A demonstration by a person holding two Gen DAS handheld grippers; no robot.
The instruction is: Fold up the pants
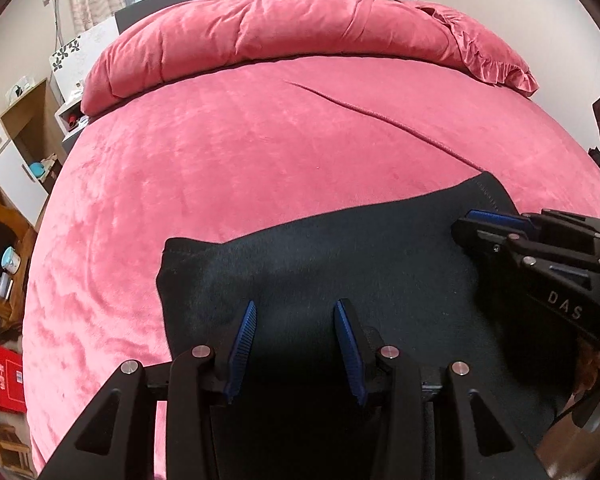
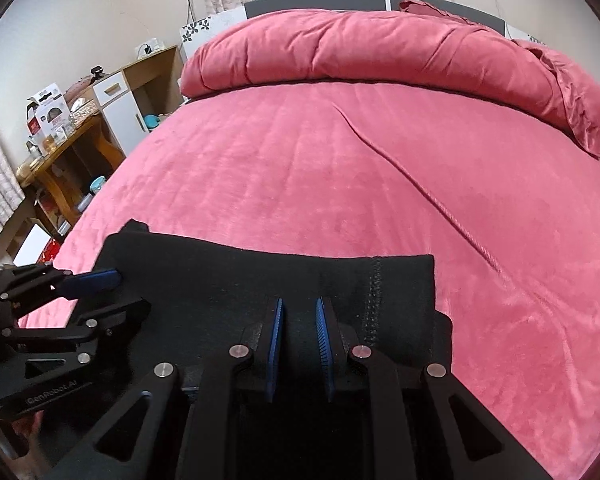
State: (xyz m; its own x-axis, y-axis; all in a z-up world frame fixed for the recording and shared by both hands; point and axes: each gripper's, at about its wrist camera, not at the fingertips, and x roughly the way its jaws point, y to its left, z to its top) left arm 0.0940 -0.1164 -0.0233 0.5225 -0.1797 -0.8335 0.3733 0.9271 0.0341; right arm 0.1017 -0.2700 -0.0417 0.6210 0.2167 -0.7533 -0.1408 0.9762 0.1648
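- Left wrist view: the left claw [image 1: 296, 312] points forward over the black pants [image 1: 340, 256], which lie on the pink bed [image 1: 260, 140] at its near edge. Its blue pads [image 1: 246, 336] stand apart with a clear gap; the claw is released, and nothing sits between the pads.
- Only this view shows the left corner of the pants [image 1: 176, 248] and the red box [image 1: 4, 380] on the floor at far left.
- The right claw [image 1: 472, 226] enters from the right edge and points leftward across the fabric. From here I cannot tell whether it grips.
- Right wrist view: the right claw [image 2: 298, 308] is level and points toward the headboard. Its pads stand slightly apart over the pants [image 2: 236, 280]; released.
- Only this view shows the stitched seam [image 2: 374, 296] at the right end of the pants and the wooden table [image 2: 56, 148] at left.
- The rolled quilt [image 2: 360, 48] lies across the far end of the bed [image 2: 380, 160].
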